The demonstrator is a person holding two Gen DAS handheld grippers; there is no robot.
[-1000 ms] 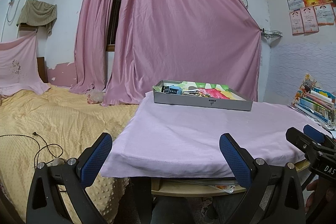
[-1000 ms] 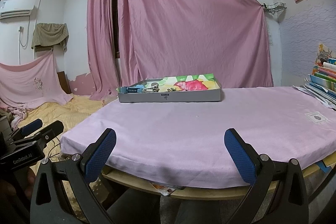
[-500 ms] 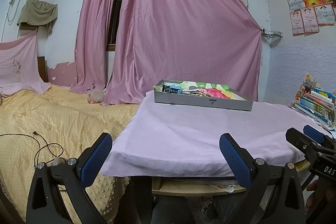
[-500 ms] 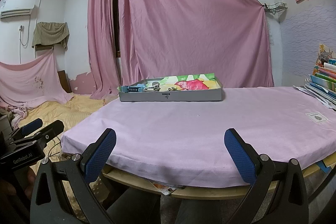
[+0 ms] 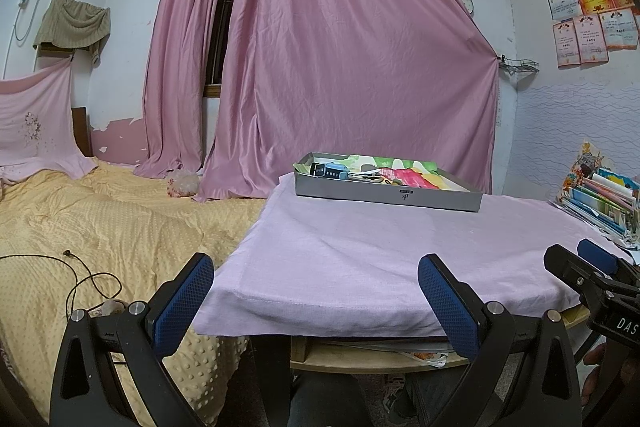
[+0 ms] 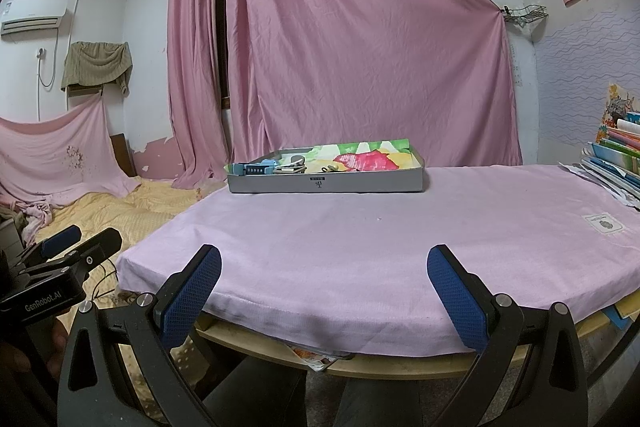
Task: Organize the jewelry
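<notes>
While hanging wide behind, pink curtain fills upper centre. Below, pink-clothed table across mid frame. At its far edge, centre of frame, grey tray holding small jewelry bits, too small to sort. Low in frame, short of the table: left gripper and right gripper, both spread apart, gripping nothing.
</notes>
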